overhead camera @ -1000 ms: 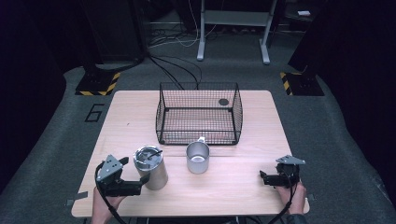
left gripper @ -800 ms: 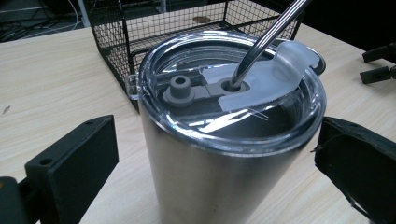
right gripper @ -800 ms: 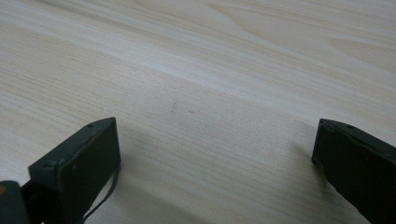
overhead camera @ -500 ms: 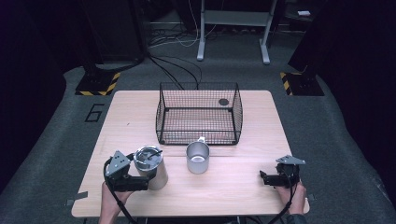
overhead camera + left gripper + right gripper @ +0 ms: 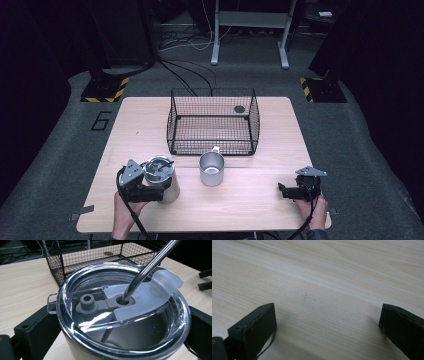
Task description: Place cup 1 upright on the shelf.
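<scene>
A steel tumbler [image 5: 161,179] with a clear lid [image 5: 120,315] and a metal straw [image 5: 150,265] stands at the table's front left. My left gripper [image 5: 159,189] is open, one jaw on each side of the tumbler's body just under the lid. I cannot tell whether the jaws touch it. A metal mug [image 5: 211,169] stands in the middle of the table, just in front of the black wire basket [image 5: 172,120]. At the front right my right gripper [image 5: 283,191] rests low over bare wood, open with nothing between its fingers [image 5: 254,327].
A small dark disc [image 5: 239,109] lies in the basket's far right corner. Bare table [image 5: 260,210] lies between the mug and the right gripper. On the floor past the table run cables and a desk frame [image 5: 250,30].
My left gripper has moved right and forward onto the tumbler, so its jaws now straddle it. The right gripper, mug and basket have not moved.
</scene>
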